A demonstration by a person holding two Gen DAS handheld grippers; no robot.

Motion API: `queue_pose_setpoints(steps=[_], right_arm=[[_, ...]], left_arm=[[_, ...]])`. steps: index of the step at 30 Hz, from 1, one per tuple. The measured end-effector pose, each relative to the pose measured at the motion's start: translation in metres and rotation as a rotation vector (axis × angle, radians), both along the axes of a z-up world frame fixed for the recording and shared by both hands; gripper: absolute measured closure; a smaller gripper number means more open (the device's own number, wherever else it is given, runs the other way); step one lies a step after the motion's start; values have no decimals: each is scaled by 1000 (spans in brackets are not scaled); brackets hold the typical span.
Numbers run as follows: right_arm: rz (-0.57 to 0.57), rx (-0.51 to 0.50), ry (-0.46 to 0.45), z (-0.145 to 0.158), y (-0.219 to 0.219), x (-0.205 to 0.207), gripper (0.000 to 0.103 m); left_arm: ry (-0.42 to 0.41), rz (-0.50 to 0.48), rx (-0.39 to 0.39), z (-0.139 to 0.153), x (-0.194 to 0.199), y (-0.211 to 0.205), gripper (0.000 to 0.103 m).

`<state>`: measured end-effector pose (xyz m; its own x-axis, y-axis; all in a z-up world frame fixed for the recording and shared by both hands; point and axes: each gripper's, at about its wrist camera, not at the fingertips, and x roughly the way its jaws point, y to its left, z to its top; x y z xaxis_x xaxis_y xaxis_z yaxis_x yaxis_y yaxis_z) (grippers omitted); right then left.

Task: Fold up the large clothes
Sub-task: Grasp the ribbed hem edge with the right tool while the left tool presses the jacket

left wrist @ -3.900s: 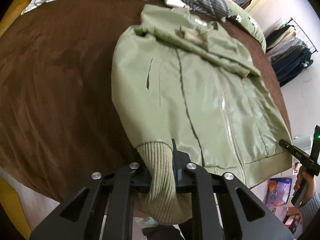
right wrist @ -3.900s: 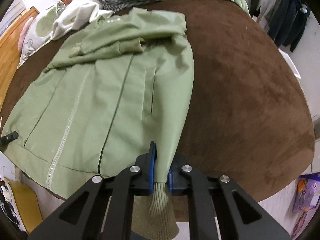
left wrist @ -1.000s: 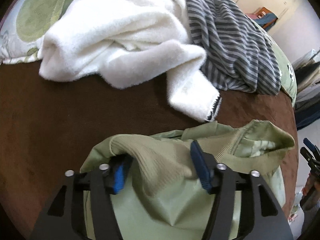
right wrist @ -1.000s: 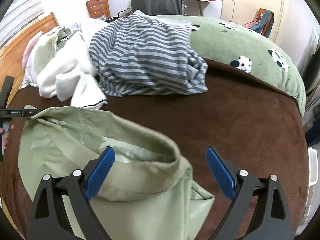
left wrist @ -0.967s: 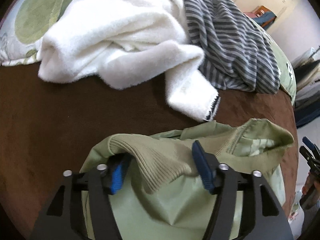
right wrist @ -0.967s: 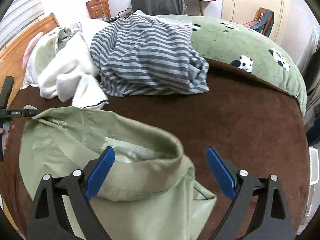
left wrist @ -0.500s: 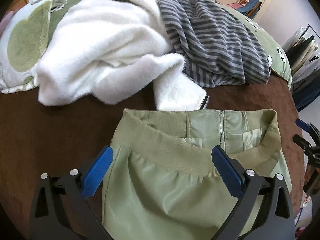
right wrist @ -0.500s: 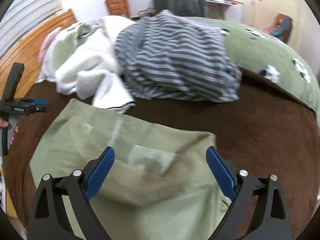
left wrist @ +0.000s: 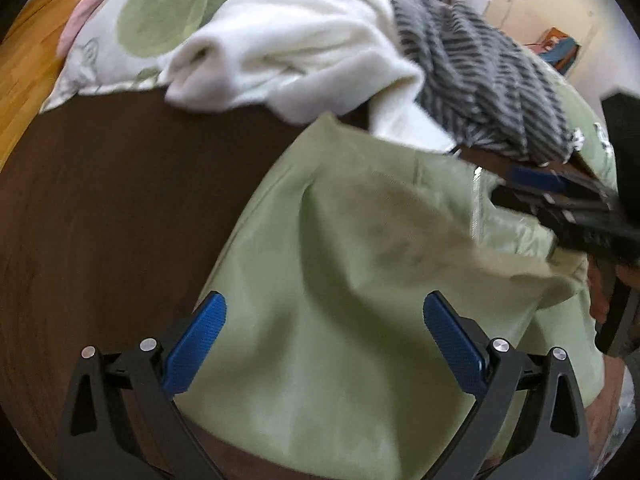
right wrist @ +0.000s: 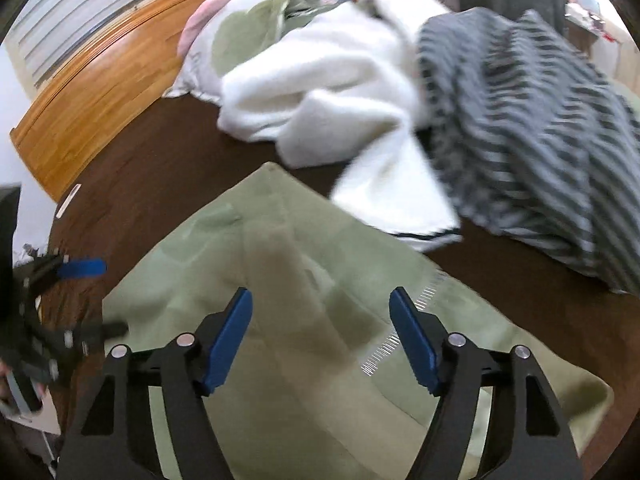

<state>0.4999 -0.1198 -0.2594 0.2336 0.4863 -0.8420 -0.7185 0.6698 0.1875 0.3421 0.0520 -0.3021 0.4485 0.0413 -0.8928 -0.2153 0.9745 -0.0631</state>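
Note:
The light green jacket (left wrist: 360, 280) lies folded over on the brown bedspread (left wrist: 120, 200); it also shows in the right wrist view (right wrist: 300, 320), with its zipper (right wrist: 384, 352) showing. My left gripper (left wrist: 324, 320) is open and empty above the jacket. My right gripper (right wrist: 320, 320) is open and empty above the jacket too. The right gripper shows at the right edge of the left wrist view (left wrist: 560, 200), over the jacket's far side. The left gripper shows at the left edge of the right wrist view (right wrist: 60, 280). Both views are blurred.
A white fleece garment (left wrist: 300, 52) and a grey striped garment (left wrist: 480, 80) lie heaped just beyond the jacket. A green-patterned pillow (left wrist: 132, 24) and the wooden headboard (right wrist: 100, 92) are at the back left. Brown bedspread (right wrist: 140, 184) lies left of the jacket.
Both grippers let go of the jacket's ribbed hem and opened wide. They have since pulled back and swung left; the folded jacket stays flat on the bed.

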Motion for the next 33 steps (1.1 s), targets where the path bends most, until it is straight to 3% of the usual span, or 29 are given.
queue_pose_setpoints(steps=[5,14,16,17,18,24,33], right_arm=[[65,-3,48,-23,33,5,36],[97,-66,114,-69,56,15,44],[76,-63,91,-68,51,12,59],[79,-59,100,-69,49,11,80],[81,-62,114,-71,47,10,93],[92,-125,59,-71,54,1,97],[50,-129,-86,-25,84,39,98]], left_arm=[[59,-17,28,-25,-16,-7,6],[104,-7,-19,-64,-32,-6,6],[98,-11,-25,-66,-32,-5,6],[94,-12,-28,-66,-31,-5,6],[91,-10,-31,-66,-32,-5,6],[83,7,-34,-65,-32,-5,6],[63,66,-18,-51,-28,3,6]])
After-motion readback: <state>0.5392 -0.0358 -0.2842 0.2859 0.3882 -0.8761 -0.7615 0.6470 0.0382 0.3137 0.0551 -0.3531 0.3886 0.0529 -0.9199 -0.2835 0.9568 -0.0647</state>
